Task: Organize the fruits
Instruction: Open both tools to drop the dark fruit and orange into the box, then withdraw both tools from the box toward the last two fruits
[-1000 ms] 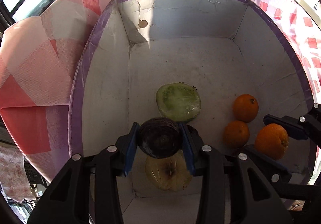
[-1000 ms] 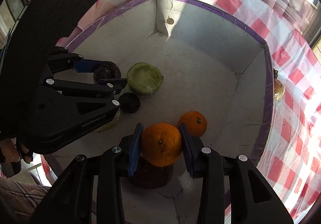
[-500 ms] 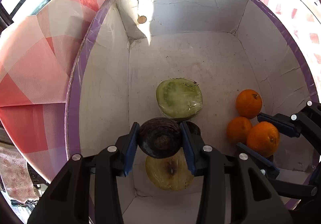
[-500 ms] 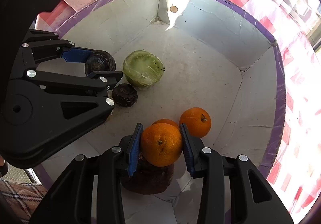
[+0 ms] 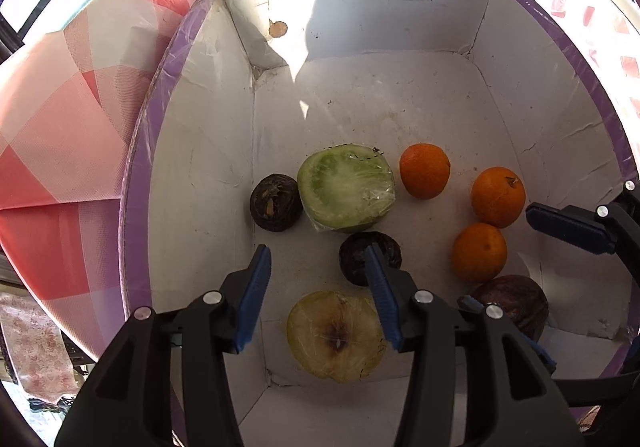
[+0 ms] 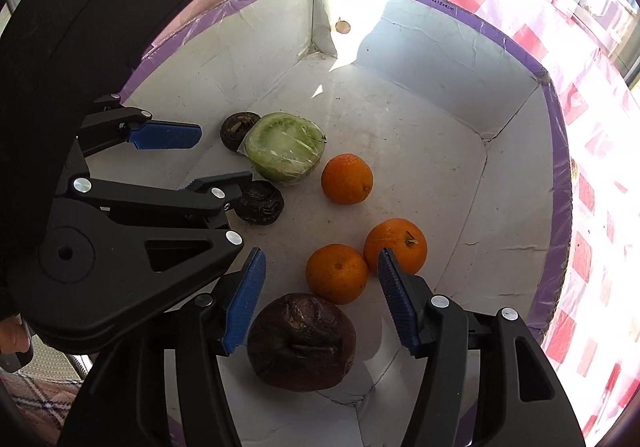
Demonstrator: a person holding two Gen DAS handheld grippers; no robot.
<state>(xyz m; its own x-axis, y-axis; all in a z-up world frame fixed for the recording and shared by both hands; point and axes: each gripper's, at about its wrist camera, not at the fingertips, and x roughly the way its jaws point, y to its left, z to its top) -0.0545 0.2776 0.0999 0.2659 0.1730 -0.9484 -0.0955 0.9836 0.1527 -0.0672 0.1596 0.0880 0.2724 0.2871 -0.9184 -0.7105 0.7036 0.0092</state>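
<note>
A white cardboard box (image 5: pixel 192 151) with a purple rim holds the fruit. My left gripper (image 5: pixel 316 251) hangs over its floor, jaws opening, nothing pressed between the pads. A dark round fruit (image 5: pixel 276 203) lies by the left wall beside a wrapped green half fruit (image 5: pixel 346 187). Another dark fruit (image 5: pixel 354 263) sits partly behind my right-hand finger, and a yellow half fruit (image 5: pixel 336 335) lies below. My right gripper (image 6: pixel 320 253) is opening too. An orange (image 6: pixel 337 273) lies on the floor between its pads, untouched. A large dark wrinkled fruit (image 6: pixel 302 341) sits under it.
Two more oranges (image 6: pixel 347 179) (image 6: pixel 396 245) rest on the box floor right of centre. The left gripper (image 6: pixel 224 157) crowds the left side in the right wrist view. A red and white checked cloth (image 5: pixel 72 127) surrounds the box. The far half of the floor is bare.
Both grippers opened. The dark fruit left my left gripper and now lies by the left wall. The orange left my right gripper and sits on the floor with the other oranges.
</note>
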